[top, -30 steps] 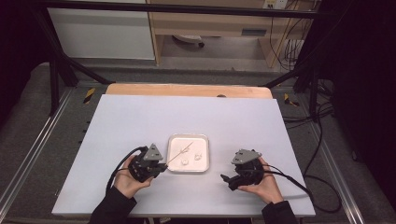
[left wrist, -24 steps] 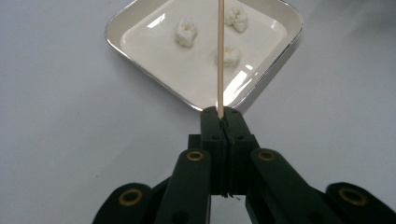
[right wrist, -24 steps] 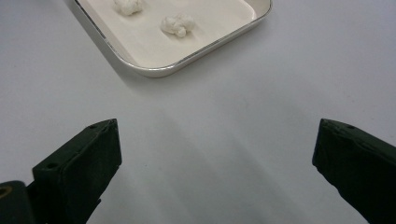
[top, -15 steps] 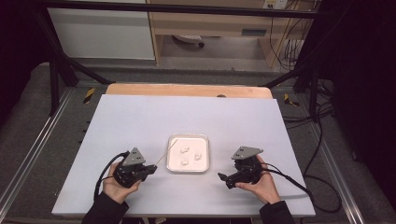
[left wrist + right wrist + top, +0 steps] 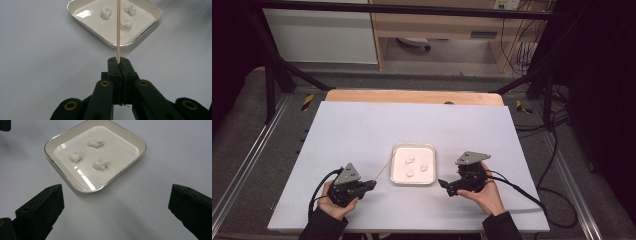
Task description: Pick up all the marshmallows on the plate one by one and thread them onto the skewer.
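Wooden skewer (image 5: 118,27), thin and pale, is clamped by its near end between the fingers (image 5: 113,72) of the left gripper (image 5: 370,185), which are pressed tight together around it. In the left gripper view the stick runs straight toward twelve o'clock, its far part passing above the rim and floor of the white dish (image 5: 140,31); whether its tip touches anything there is not clear. In the high view the skewer (image 5: 383,171) slants from the left gripper toward one o'clock, ending at the dish's (image 5: 414,148) left edge. That dish, square with rounded corners, sits on the pale tabletop (image 5: 362,130) between the two grippers and carries three small white lumps (image 5: 100,163), apart from one another. The left gripper lies at about eight o'clock from the dish, held in the person's left hand (image 5: 333,204). The right gripper (image 5: 444,184) lies at about four o'clock from the dish, in the right hand (image 5: 484,192), with its fingers (image 5: 45,202) spread wide and nothing between them; in the right gripper view they frame the near corner of the dish without touching it.
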